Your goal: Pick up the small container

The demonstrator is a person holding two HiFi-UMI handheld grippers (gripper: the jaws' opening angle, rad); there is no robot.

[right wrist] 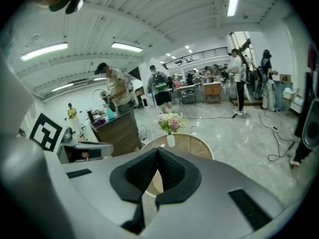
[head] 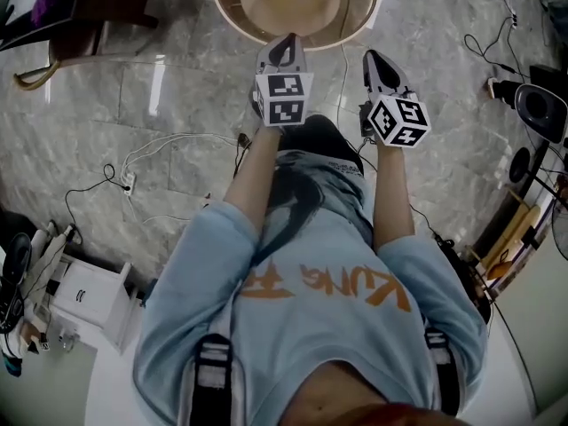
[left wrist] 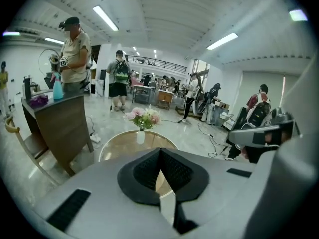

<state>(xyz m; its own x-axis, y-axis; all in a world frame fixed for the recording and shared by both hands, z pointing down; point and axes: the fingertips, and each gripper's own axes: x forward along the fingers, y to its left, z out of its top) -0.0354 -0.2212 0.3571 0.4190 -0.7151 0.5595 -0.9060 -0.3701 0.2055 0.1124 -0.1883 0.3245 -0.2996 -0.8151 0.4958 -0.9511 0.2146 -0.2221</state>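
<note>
Blue-shirted person (head: pixel 293 291) holds both grippers out, empty.
Left gripper (head: pixel 288 41) and right gripper (head: pixel 374 58) are clenched shut, pointing at a round worktop (head: pixel 229 13) carrying a flower vase (left wrist: pixel 140 135).

A round, tan counter (head: pixel 257 20) with a pale rim stands on the grey marble floor (head: pixel 133 96). A small white vase (left wrist: pixel 140 136) of pink flowers (left wrist: pixel 143 117) stands upright at about its middle. White and black cables (head: pixel 146 153) lie loose on the floor near it.
</note>
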